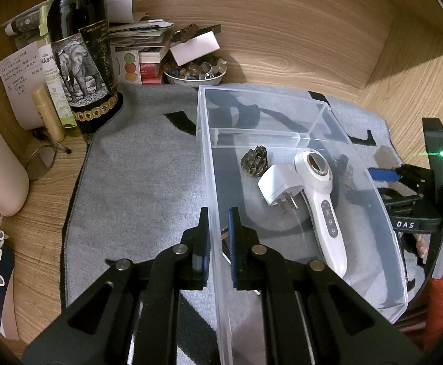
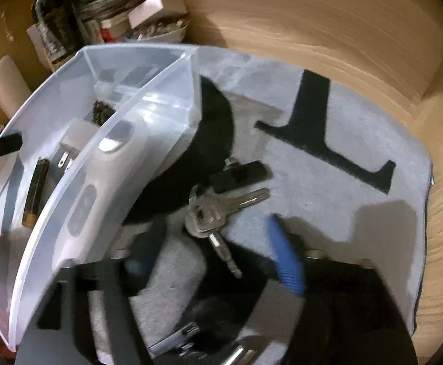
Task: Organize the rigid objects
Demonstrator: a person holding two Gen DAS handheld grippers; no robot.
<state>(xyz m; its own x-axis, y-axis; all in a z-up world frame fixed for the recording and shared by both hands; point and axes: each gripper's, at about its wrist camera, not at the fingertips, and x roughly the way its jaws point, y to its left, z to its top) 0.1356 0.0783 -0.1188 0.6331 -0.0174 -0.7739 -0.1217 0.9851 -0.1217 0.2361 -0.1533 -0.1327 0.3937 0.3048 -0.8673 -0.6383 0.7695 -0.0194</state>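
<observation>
Writing: "DAS" is read on the right gripper point(image 1: 385, 175) body.
Left gripper point(image 1: 218, 237): clenched on the clear plastic bin point(image 1: 373, 182) wall.
Right gripper: jaws released, spread above metal keys point(image 2: 215, 210) on grey mat point(image 2: 328, 182), right of bin.
Bin contents: white plug point(image 1: 277, 185), smooth white handheld device point(image 1: 321, 200).

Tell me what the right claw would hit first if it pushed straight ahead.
Most likely the bunch of keys lying on the grey mat, between the open right claw fingers; blur leaves depth uncertain.
</observation>
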